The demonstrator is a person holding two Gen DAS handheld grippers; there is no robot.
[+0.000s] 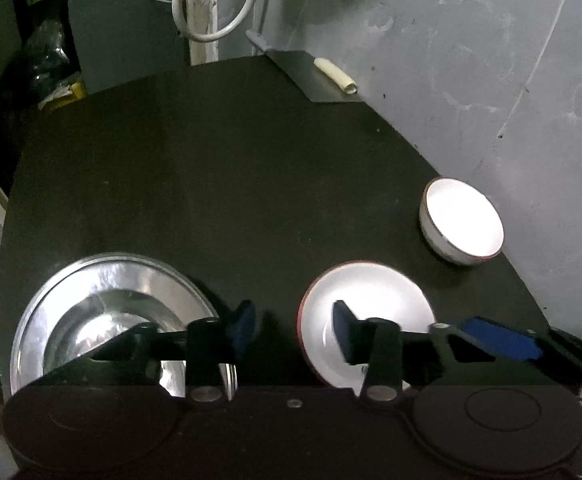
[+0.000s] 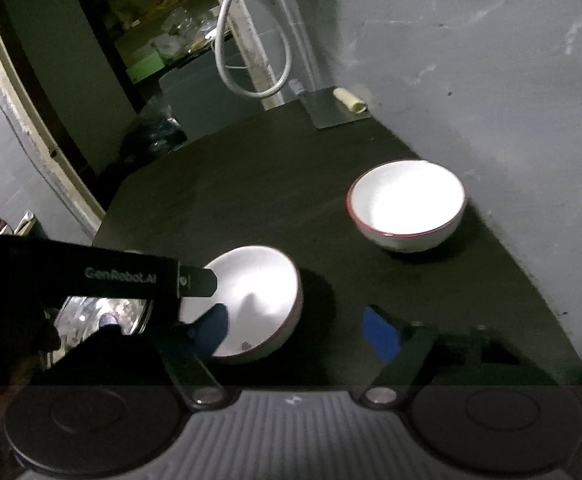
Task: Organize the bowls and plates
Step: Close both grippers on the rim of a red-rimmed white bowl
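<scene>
Two grippers flank the near bowl on the dark table. We see the left gripper astride its left rim and the right gripper astride its right rim, each with one finger over the white inside and one outside. Neither pair presses the bowl, so both stand released. The steel plate lies just left and the far bowl beyond to the right, nearer our right hand.

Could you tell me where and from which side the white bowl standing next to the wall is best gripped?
Grip the rim of the white bowl on its side away from the wall, one jaw inside and one outside. It stands upright and empty, its round body looks too wide to span, and the wall crowds the far side.
</scene>
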